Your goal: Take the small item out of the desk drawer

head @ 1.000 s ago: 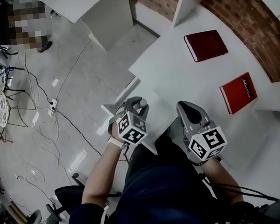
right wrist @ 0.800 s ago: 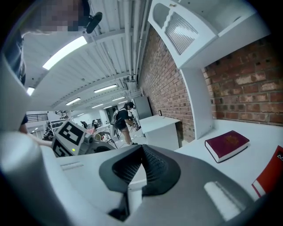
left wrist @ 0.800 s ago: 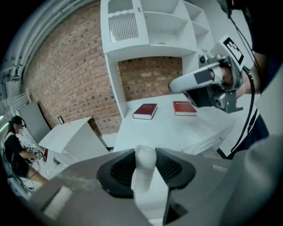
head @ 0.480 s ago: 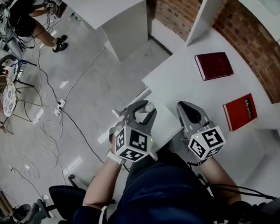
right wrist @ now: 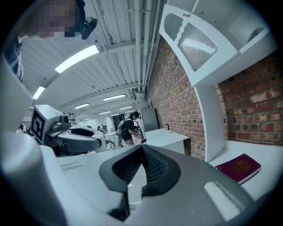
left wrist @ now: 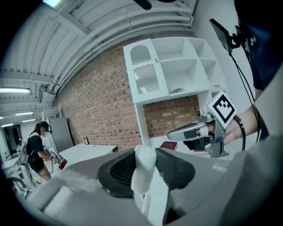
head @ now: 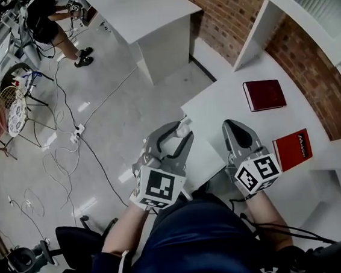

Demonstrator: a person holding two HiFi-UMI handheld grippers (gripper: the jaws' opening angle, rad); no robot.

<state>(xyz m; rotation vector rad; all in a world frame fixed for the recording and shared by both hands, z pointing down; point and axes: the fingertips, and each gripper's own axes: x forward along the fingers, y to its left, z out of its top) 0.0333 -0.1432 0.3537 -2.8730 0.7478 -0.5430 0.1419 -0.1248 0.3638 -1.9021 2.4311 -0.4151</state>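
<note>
My left gripper [head: 178, 135] had its jaws clamped on the small white item [left wrist: 143, 170], held in the air at the desk [head: 228, 105] edge, mid-frame in the head view. My right gripper [head: 235, 133] sat closed and empty just to its right. I judged the item was out of the drawer. Next it needed a bare desk spot and a gentle release.
</note>
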